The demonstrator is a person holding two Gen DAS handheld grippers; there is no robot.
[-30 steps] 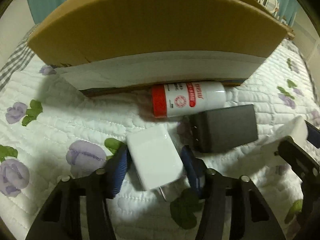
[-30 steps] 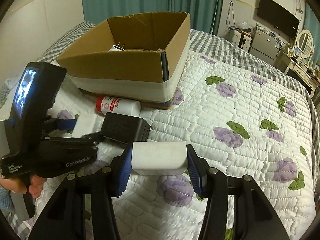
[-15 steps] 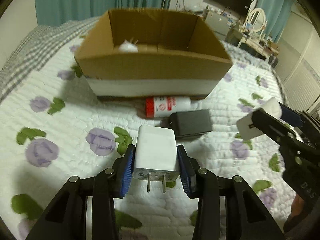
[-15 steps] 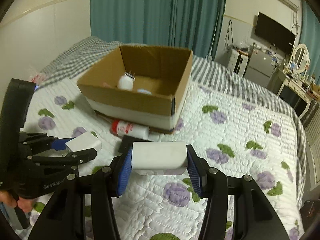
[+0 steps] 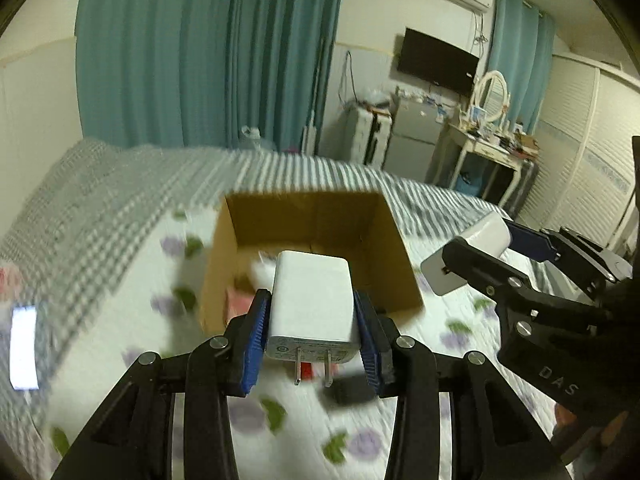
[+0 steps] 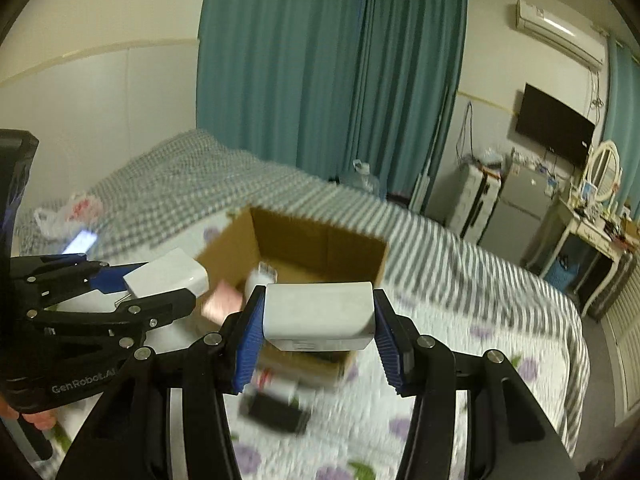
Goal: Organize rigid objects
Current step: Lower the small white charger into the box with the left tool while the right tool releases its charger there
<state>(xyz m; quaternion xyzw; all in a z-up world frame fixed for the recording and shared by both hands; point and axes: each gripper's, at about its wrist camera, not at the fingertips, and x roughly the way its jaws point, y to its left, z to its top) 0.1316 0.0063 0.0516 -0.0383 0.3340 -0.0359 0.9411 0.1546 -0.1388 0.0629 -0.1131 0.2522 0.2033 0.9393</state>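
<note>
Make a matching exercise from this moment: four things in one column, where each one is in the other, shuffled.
Things:
1. pronged white charger
2. blocky white charger
3. cardboard box
4. black adapter

Places:
A. lying on the quilt, in front of the box
B. in the left hand-held gripper
C. standing open on the bed
D. in the right hand-held gripper

Pairs: 1-B, 2-D, 3-C, 4-A

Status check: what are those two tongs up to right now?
Left tongs shut on white plug adapter. Right tongs shut on white charger block. Cardboard box ahead, path open.
</note>
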